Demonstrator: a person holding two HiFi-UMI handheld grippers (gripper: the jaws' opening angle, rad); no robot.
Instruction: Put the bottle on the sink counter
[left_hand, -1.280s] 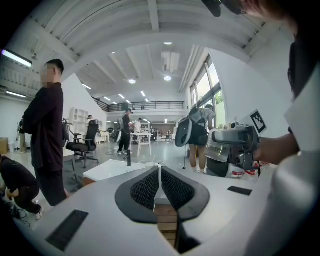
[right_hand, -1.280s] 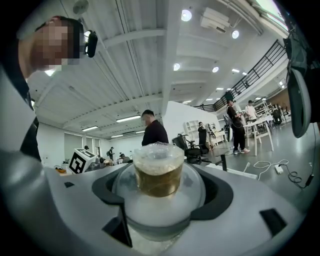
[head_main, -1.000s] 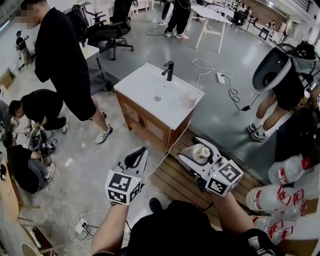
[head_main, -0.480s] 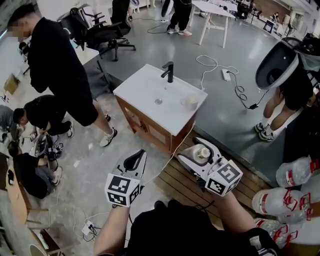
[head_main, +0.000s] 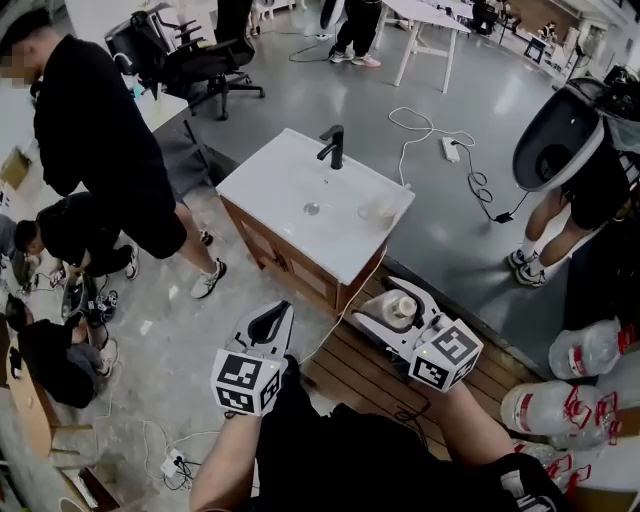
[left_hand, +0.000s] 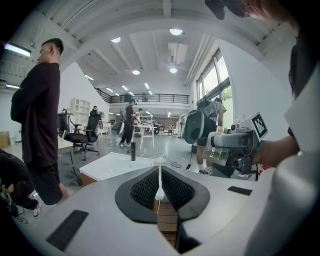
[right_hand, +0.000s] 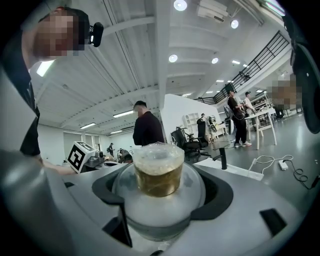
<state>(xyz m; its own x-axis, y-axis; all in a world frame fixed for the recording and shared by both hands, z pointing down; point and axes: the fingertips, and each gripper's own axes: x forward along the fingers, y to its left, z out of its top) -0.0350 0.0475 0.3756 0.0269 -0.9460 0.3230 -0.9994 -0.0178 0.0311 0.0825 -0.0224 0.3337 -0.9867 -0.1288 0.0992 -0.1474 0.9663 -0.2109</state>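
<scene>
A clear plastic bottle (head_main: 398, 306) with a pale cap sits between the jaws of my right gripper (head_main: 392, 306), which is shut on it. In the right gripper view the bottle (right_hand: 158, 192) fills the middle, its cap wrapped in film, with my right gripper (right_hand: 159, 197) closed round its shoulder. My left gripper (head_main: 268, 324) hangs to the left with its jaws pressed together and nothing in them; in the left gripper view the left gripper (left_hand: 160, 192) shows only a thin slit. The white sink counter (head_main: 280, 190) with a black tap (head_main: 334, 146) stands ahead on a wooden cabinet, well apart from both grippers.
A clear cup (head_main: 379, 209) rests on the counter's right side. A person in black (head_main: 100, 140) stands left of the cabinet, others crouch at the far left (head_main: 70, 225). Large water bottles (head_main: 560, 400) lie at the right. Wooden slats (head_main: 360, 365) and cables (head_main: 450, 160) cover the floor.
The head view has shifted slightly, so the sink counter sits a little lower-left. The standing person has moved leftward. Both grippers hold their pose, the bottle still gripped.
</scene>
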